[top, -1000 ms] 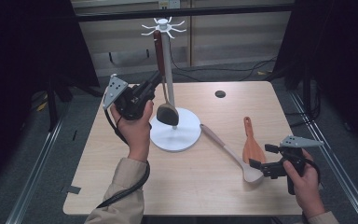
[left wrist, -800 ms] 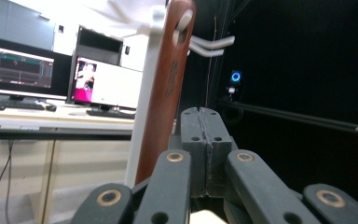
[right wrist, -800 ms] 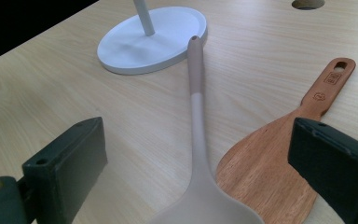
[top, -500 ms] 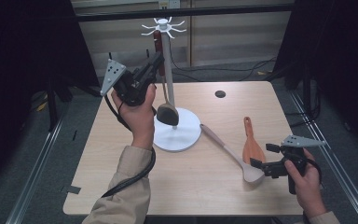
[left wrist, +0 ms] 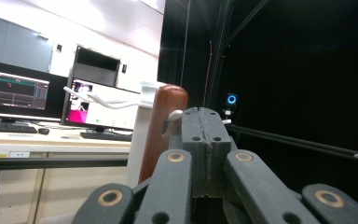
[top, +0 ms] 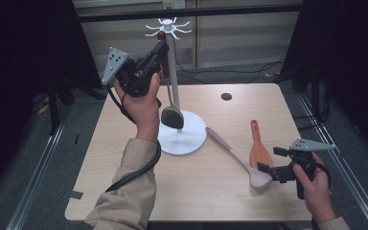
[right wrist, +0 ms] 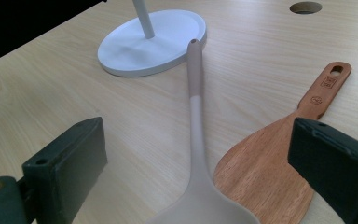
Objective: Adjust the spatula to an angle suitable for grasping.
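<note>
High view: the left claw [top: 162, 48], raised beside the top of the white rack [top: 173, 72], is closed on the brown handle of a dark spoon [top: 172, 116]. The spoon hangs almost upright along the rack's post, its bowl just above the round white base [top: 187, 139]. The handle's tip lies near the ring of white hooks [top: 168, 28] at the rack's top.

Left gripper view: the jaws are pressed together, and the rounded brown handle end [left wrist: 164, 126] stands just left of them, touching a white hook [left wrist: 173, 115]. Monitors [left wrist: 14, 91] sit on a desk behind; their screen text is too small to read.

High view: the right claw [top: 268, 171] rests low over the counter [top: 124, 143] at the near right, jaws wide, holding nothing.

Right gripper view: between the wide jaws lie a pale ladle [right wrist: 196, 140], its handle tip touching the rack's base, and a wooden spatula [right wrist: 279, 154] just beside it. The spatula's handle bears two small stamped marks [right wrist: 328, 82], not legible, and a hanging hole. A round hole [right wrist: 306, 7] is in the counter beyond.
</note>
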The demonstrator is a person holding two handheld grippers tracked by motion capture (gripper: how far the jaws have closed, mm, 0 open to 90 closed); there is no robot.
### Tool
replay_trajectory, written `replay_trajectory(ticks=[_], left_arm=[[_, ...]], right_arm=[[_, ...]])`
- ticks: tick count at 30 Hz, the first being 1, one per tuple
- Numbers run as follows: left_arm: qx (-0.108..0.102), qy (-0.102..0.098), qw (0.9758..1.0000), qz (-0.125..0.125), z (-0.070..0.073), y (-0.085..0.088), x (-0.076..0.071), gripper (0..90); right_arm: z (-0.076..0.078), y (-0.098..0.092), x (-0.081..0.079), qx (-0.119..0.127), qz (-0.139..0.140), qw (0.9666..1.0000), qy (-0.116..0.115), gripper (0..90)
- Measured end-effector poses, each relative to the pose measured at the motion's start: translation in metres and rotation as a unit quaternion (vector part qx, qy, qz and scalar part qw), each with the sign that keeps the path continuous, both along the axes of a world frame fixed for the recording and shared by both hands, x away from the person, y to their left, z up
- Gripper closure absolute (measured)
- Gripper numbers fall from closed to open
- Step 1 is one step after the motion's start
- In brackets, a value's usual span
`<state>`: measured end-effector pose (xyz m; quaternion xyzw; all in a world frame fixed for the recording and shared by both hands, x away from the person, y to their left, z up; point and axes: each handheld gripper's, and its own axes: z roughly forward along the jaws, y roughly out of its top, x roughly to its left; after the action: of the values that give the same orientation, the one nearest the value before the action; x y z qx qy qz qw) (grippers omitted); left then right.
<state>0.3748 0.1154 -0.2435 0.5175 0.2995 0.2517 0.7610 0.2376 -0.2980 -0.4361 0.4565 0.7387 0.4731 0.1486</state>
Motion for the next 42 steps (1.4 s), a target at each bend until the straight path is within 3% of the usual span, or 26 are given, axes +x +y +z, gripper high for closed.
replay_trajectory(ticks=[8, 33, 42], left_arm=[[-0.012, 0.005, 0.9999, 0.004, 0.001, 0.004, 0.006, 89.9], [-0.013, 0.013, 0.9998, 0.003, -0.001, 0.013, 0.008, 89.3], [0.011, 0.006, 0.9998, -0.014, -0.007, 0.012, -0.004, 80.2]], right_arm=[[-0.002, -0.003, 0.001, 0.001, -0.002, 1.0000, 0.002, 3.5], [-0.002, -0.003, 0.001, 0.002, -0.001, 1.0000, 0.003, 3.6], [-0.001, 0.000, 0.003, 0.000, 0.002, 1.0000, 0.004, 3.6]])
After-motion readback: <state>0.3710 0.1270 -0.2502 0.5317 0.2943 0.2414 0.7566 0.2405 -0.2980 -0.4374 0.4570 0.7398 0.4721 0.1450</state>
